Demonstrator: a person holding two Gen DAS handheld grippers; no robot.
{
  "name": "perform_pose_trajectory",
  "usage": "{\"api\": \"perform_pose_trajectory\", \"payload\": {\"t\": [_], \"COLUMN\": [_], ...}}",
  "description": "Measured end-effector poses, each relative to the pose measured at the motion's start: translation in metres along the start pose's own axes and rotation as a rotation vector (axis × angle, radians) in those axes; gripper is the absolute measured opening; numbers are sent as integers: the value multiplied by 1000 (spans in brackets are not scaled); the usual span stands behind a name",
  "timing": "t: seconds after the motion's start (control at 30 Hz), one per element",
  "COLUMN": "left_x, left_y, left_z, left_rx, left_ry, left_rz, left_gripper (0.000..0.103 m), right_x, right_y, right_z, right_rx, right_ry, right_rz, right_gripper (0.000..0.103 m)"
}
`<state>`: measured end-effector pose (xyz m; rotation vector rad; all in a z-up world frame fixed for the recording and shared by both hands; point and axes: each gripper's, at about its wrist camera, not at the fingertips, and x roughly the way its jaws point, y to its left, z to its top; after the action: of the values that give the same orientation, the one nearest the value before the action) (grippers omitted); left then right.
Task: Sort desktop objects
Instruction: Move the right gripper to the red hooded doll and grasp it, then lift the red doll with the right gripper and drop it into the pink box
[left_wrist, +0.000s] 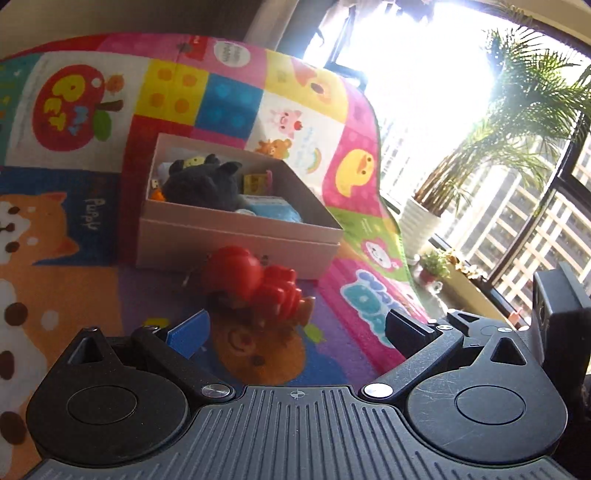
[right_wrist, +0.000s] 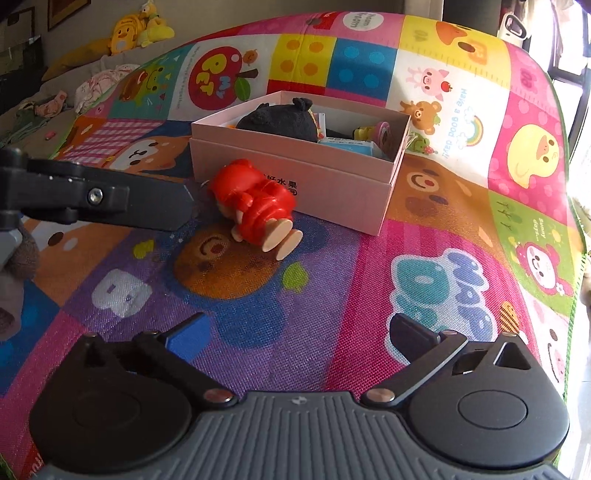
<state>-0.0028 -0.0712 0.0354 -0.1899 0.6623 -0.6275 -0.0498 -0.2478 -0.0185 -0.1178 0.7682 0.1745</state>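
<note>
A red toy figure (left_wrist: 255, 284) lies on its side on the colourful play mat, right against the front wall of a pink cardboard box (left_wrist: 236, 240). It also shows in the right wrist view (right_wrist: 258, 210), feet toward the camera. The box (right_wrist: 295, 166) holds a black plush (right_wrist: 280, 118), a blue pack and small toys. My left gripper (left_wrist: 295, 332) is open and empty, just short of the figure. My right gripper (right_wrist: 295, 332) is open and empty, farther back over the mat. The left gripper's finger (right_wrist: 110, 199) reaches in from the left, beside the figure.
The play mat (right_wrist: 443, 221) covers the whole surface and drops off at the right edge. A potted palm (left_wrist: 509, 129) and a window sill stand beyond it. Yellow plush toys (right_wrist: 140, 26) and clothes lie at the far left.
</note>
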Motion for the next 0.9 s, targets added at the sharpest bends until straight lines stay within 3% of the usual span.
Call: {"api": "perform_pose_trajectory", "payload": {"t": [0.2, 0.3, 0.47, 0.6, 0.77, 0.83, 0.9], "left_x": [-11, -14, -11, -9, -10, -9, -10], "left_y": [39, 38, 32, 29, 29, 29, 29], "left_z": [-22, -30, -35, -36, -37, -37, -37], "left_rx": [-28, 58, 114, 120, 116, 117, 117], "left_ry": [72, 88, 105, 103, 100, 100, 100], "left_rz": [295, 385, 390, 396, 394, 395, 395], "left_gripper": [103, 103, 103, 103, 103, 103, 103], "right_x": [1, 14, 42, 59, 35, 20, 12], "right_y": [13, 19, 22, 20, 20, 27, 33], "right_z": [18, 32, 56, 64, 55, 53, 53], "right_rx": [-100, -153, -119, -27, 44, 8, -21], "right_ry": [-69, -92, -51, 40, 90, 56, 19], "right_rz": [-6, -27, 45, 98, 254, 250, 211], "right_gripper": [103, 102, 87, 68, 68, 69, 80]}}
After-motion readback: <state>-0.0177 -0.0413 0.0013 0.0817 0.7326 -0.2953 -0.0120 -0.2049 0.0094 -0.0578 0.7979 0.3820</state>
